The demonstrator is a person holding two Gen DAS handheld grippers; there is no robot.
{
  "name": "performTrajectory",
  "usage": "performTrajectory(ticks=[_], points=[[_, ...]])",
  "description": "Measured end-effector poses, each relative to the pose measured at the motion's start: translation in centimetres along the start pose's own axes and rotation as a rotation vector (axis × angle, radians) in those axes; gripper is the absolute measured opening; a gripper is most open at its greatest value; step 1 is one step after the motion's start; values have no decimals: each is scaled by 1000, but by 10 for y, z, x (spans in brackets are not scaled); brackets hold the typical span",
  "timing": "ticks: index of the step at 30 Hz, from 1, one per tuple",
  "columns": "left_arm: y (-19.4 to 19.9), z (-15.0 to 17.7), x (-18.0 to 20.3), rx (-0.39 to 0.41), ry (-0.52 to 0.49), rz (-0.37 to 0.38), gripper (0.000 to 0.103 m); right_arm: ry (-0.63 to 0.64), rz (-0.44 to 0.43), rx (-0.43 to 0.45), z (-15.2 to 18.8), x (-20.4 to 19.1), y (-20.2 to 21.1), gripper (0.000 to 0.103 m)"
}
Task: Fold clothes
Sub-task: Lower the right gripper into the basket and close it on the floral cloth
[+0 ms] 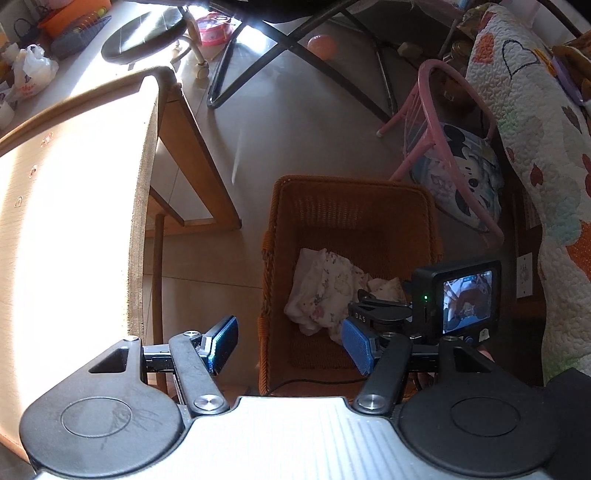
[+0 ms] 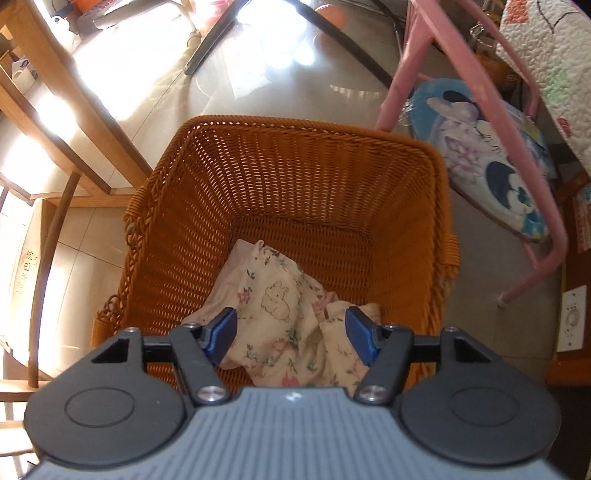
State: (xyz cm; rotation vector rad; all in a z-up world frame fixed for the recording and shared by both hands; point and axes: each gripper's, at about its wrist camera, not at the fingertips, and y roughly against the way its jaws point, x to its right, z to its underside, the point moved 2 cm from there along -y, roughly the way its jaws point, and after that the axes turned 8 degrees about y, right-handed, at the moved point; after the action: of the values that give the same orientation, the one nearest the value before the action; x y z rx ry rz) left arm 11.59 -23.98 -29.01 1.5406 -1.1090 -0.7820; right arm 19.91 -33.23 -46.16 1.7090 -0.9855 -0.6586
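A crumpled cream garment with a floral and bear print [image 2: 280, 306] lies at the bottom of an orange wicker basket [image 2: 295, 129]. My right gripper [image 2: 291, 338] is open and hangs over the basket, just above the garment, with its blue pads either side of it. In the left wrist view the same garment [image 1: 321, 291] lies in the basket [image 1: 351, 184]. My left gripper [image 1: 291, 345] is open and empty, above the basket's near rim. The right gripper's body and camera [image 1: 461, 299] sit over the basket's right side.
A sunlit wooden table [image 1: 66, 221] stands left of the basket, its legs [image 1: 199, 147] close by. A pink child's chair [image 2: 480, 110] with a cartoon cushion stands to the right. A quilt [image 1: 535, 129] hangs at far right. A black stool [image 1: 144, 35] stands behind.
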Motion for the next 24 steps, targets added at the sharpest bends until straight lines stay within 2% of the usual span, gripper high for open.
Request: performTrajectory(ticks=[6, 13, 19, 24], points=[[-3, -1, -1, 13, 7, -16, 65, -35, -43, -16, -9, -9, -36, 62], [-3, 0, -15, 12, 67, -29, 65, -42, -25, -38, -10, -23, -72, 61], [-7, 7, -25, 0, 82, -21, 65, -25, -14, -73, -7, -34, -98, 53], [-11, 14, -35, -12, 105, -21, 65, -11, -5, -102, -5, -44, -119, 36]])
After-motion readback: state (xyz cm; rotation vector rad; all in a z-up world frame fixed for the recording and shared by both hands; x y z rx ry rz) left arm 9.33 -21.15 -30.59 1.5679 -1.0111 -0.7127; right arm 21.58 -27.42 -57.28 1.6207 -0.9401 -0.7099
